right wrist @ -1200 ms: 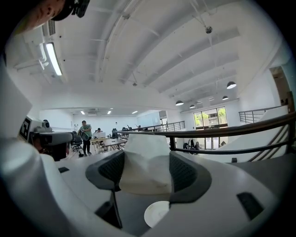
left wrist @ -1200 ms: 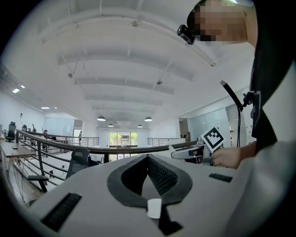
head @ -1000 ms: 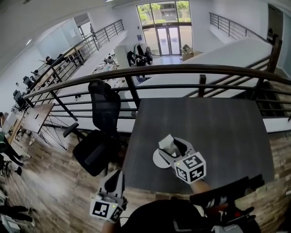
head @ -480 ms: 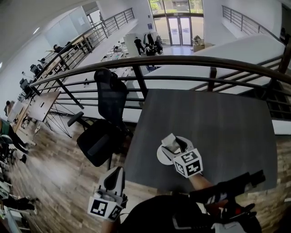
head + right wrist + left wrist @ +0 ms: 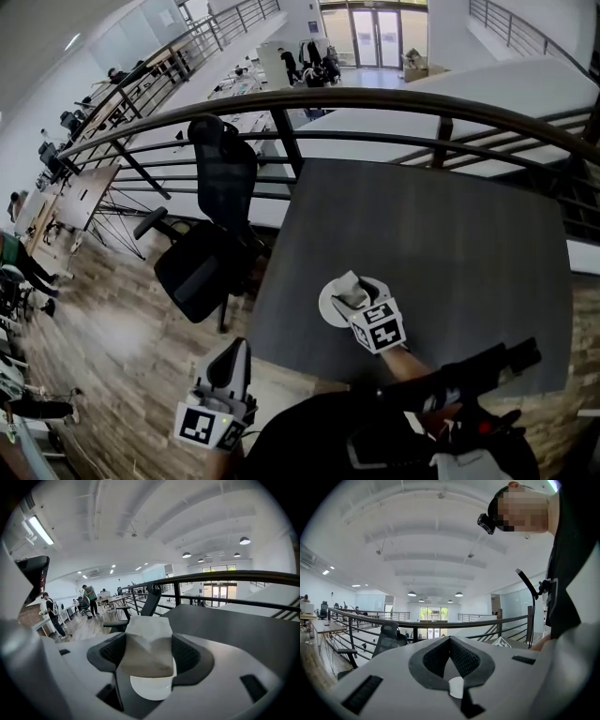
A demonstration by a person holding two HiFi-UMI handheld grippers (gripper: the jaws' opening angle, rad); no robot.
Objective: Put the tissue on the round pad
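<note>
A folded white tissue [image 5: 346, 285] is pinched in my right gripper [image 5: 357, 294], which is shut on it and sits right over the white round pad [image 5: 329, 310] near the table's front edge. In the right gripper view the tissue [image 5: 147, 641] fills the space between the dark pads, and the round pad [image 5: 150, 686] shows just beneath it. Whether the tissue touches the pad cannot be made out. My left gripper [image 5: 235, 354] hangs off the table at the lower left, above the floor, shut and holding nothing [image 5: 450, 643].
The dark grey table [image 5: 450, 234] stands against a dark railing [image 5: 375, 98] with a drop to a lower floor beyond. A black office chair [image 5: 208, 239] is close to the table's left edge. Desks and people are far off at the left.
The right gripper with the tissue has stayed over the round pad, drawing slightly nearer the table's front edge. The left gripper has barely moved. The head view has shifted a little.
</note>
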